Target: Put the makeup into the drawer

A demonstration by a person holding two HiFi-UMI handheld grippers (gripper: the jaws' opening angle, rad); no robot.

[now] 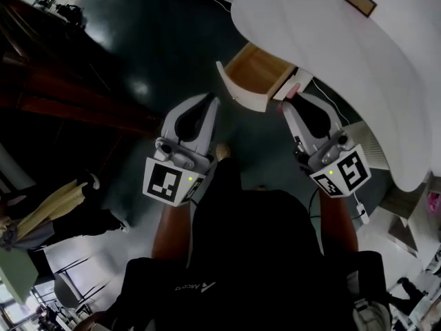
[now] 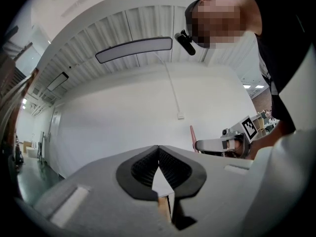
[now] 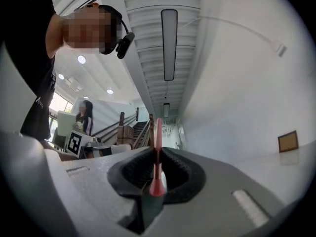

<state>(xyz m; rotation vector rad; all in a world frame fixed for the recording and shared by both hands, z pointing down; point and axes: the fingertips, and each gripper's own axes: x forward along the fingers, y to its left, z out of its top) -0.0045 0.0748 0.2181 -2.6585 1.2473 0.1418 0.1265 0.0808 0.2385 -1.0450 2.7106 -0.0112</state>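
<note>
Holding a slim pink makeup stick (image 3: 156, 187) clamped in the right gripper (image 1: 288, 105), upper centre of the head view, just beside the open drawer (image 1: 258, 71); drop-in not yet done. Left gripper (image 1: 209, 103) pinched together, empty. Drawer: pale bare wood inside, curved white front, under a smooth rounded white table (image 1: 331, 47).

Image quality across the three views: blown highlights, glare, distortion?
Head view: heavy fisheye, white table near blown out, glare patch on the dark floor, open drawer readable. Left gripper view: black vignette corners, ceiling light bent into an arc. Right gripper view: same vignette, window at left overexposed, pink makeup stick in the jaws sharp.
</note>
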